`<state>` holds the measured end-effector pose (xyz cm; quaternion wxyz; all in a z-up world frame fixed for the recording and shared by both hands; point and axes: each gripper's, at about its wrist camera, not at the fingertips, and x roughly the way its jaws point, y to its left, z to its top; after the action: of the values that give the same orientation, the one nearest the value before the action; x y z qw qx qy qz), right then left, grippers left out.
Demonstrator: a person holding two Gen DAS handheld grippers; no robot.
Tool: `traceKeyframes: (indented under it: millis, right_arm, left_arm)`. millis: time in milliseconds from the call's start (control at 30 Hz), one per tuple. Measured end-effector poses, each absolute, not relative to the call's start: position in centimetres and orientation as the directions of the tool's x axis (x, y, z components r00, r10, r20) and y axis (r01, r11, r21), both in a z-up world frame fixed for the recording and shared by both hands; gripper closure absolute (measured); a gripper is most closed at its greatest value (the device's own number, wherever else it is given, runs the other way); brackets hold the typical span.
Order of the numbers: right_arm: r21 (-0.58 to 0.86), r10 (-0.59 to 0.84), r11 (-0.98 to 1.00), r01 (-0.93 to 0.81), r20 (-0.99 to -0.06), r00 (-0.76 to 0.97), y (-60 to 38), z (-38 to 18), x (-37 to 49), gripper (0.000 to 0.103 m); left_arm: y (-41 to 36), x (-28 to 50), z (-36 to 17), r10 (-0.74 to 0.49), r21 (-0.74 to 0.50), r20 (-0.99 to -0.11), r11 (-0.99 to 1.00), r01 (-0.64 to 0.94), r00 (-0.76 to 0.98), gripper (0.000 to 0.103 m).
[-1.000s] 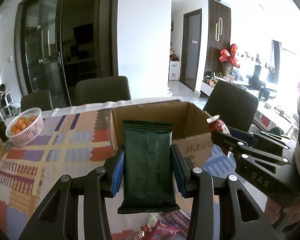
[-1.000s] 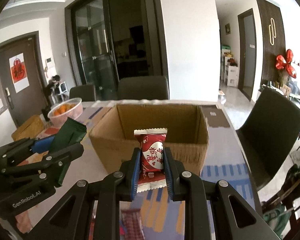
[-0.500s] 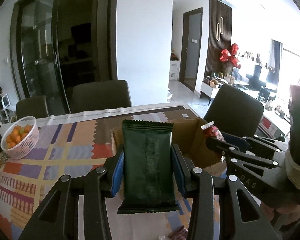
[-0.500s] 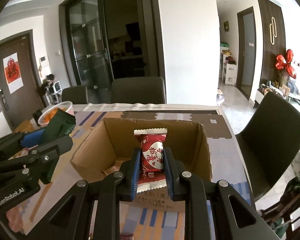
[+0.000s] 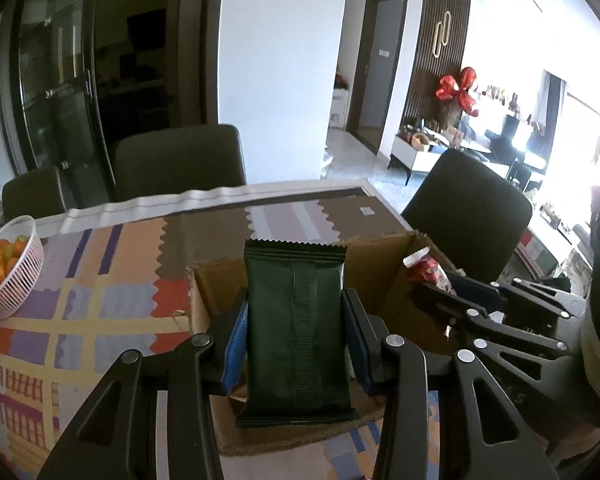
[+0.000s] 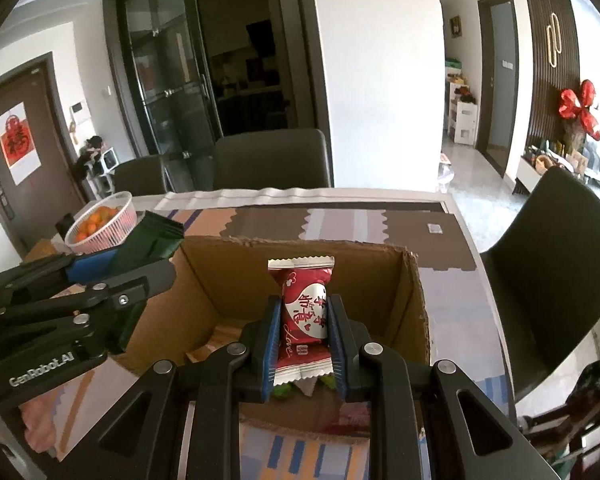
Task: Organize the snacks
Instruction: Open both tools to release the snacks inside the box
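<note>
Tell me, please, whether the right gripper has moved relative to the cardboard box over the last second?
Yes. The right gripper with its red candy packet has advanced forward over the cardboard box, now above its opening.

The cardboard box (image 6: 414, 304) stands open at the top, so entry from above is free; its upright walls block any sideways approach; a few wrappers lie on its floor, the far part bare; the left gripper (image 5: 296, 344), clamped on a dark green packet (image 5: 296, 328), and the right gripper (image 6: 304, 340), clamped on a red candy (image 6: 306, 312), hang side by side over the opening, each crowding the other; a white basket of oranges (image 6: 112, 224) stands well apart at the left; dark chairs (image 6: 272, 160) ring the table (image 6: 452, 292)
</note>
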<state>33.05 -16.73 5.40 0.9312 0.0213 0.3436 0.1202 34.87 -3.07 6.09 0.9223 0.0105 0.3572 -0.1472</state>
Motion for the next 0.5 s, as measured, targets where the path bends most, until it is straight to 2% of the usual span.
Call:
traceKeyframes:
  millis: [100,133,200,233,267,500]
  right_arm:
    - [0.118,0.233,0.971,-0.206,-0.644,0.729,-16.8,5.0,33.5,0.079]
    - [0.119,0.234,0.971,-0.208,-0.648,0.725,-16.8,4.9,33.7,0.079]
    - [0.127,0.238,0.970,-0.206,-0.655,0.717,-17.1,4.7,33.7,0.071]
    - [0.132,0.233,0.972,-0.195,-0.657,0.717,-17.3,4.6,33.6,0.060]
    - [0.136,0.225,0.974,-0.180,-0.654,0.722,-17.4,4.6,33.5,0.055]
    - [0.097,0.206,0.978,-0.187,-0.613,0.762,-17.3,5.4,30.8,0.055]
  left_arm:
    - [-3.4,35.0,5.6,-0.238,-0.060,-0.670,0.961,0.269,0.703,0.058]
    - [-3.4,35.0,5.5,-0.221,-0.047,-0.672,0.965,0.257,0.706,0.054]
    - [-3.4,34.6,5.5,-0.200,-0.032,-0.668,0.970,0.240,0.717,0.042]
    - [-3.2,34.3,5.5,-0.198,-0.032,-0.662,0.971,0.238,0.722,0.038]
    - [-3.0,34.0,5.5,-0.197,-0.031,-0.660,0.971,0.236,0.725,0.038]
    - [-2.0,30.4,6.2,-0.171,0.001,-0.635,0.975,0.222,0.754,0.036]
